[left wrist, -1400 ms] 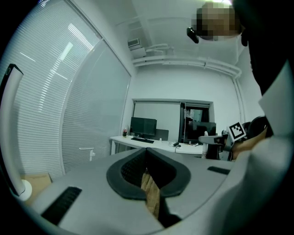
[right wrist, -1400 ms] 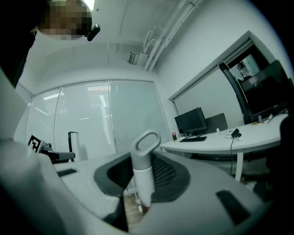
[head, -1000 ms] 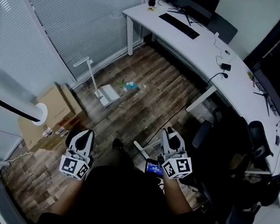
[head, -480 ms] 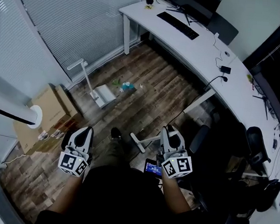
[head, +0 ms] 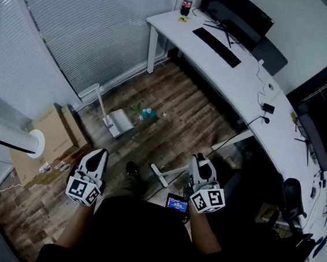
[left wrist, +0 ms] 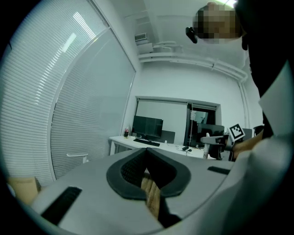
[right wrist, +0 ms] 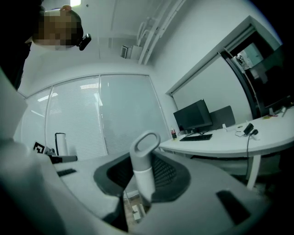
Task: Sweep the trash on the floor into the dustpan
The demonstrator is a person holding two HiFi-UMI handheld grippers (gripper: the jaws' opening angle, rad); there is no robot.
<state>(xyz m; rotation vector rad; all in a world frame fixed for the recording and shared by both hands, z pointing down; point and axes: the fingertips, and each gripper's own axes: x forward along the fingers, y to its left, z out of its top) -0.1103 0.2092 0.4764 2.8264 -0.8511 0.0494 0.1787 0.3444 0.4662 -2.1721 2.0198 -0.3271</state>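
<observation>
The white dustpan [head: 120, 121] stands on the wood floor by the blinds, its long handle [head: 101, 99] upright. Small green and blue trash [head: 147, 113] lies just right of it. My right gripper [head: 198, 161] is shut on the white broom handle [right wrist: 144, 166], whose looped end sticks up between the pads. In the head view the broom's head [head: 159, 175] hangs low, left of that gripper. My left gripper [head: 94, 157] is shut with nothing in it; in the left gripper view its pads [left wrist: 138, 170] meet. Both grippers point level, well short of the trash.
A long white desk [head: 235, 64] with a monitor, keyboard [head: 220, 47] and bottle [head: 186, 4] runs along the right. A cardboard box [head: 47, 138] and a white round stand [head: 34, 143] sit at the left. Dark office chairs [head: 293, 200] crowd the lower right.
The person has stepped forward over the floor, carrying both grippers along. The right gripper still holds the broom and the left stays shut. Dustpan and trash have not moved on the floor.
</observation>
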